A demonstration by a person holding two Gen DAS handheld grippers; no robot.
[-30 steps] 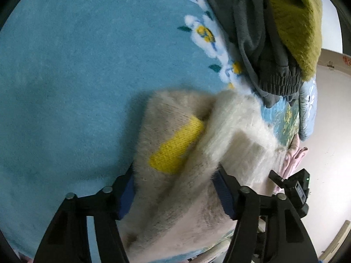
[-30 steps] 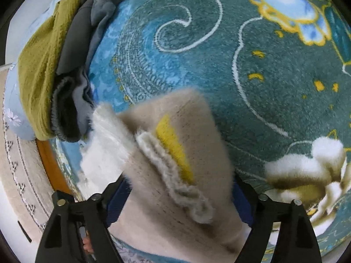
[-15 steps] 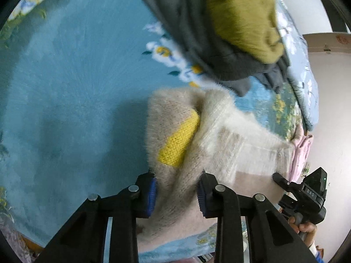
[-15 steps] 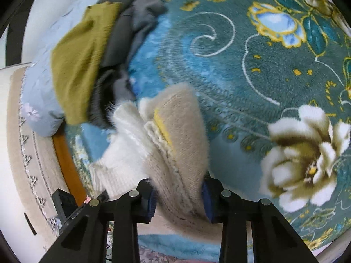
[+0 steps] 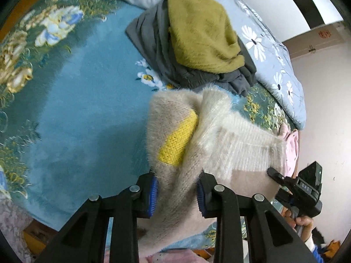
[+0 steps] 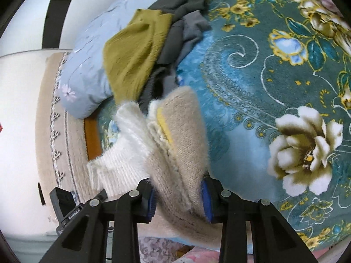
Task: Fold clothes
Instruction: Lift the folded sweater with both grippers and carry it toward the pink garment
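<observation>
Both claws have been drawn back and lifted since a second ago, and their jaws, then wide apart, are now clenched on the sweater [image 5: 175,140], so more of the blanket [image 5: 83,114] and the pile [image 5: 197,43] of grey and olive clothes is seen; the left claw [image 5: 176,195] is clamped on a bunched beige edge close to the yellow patch [image 5: 177,140]; the right claw [image 6: 178,199] is clamped on several stacked layers of the same sweater, its yellow stripe showing on edge; the sweater is held just before both claws, hanging between them above the near edge of the blanket, its far end close to or touching the pile; its long axis is seen to run away from each claw toward the pile; neither claw is nearer, each grasping its own end of the near hem; the coming move is judged to turn on that forward direction, the doubled sweater being laid down or carried toward the pile, though which cannot be told
</observation>
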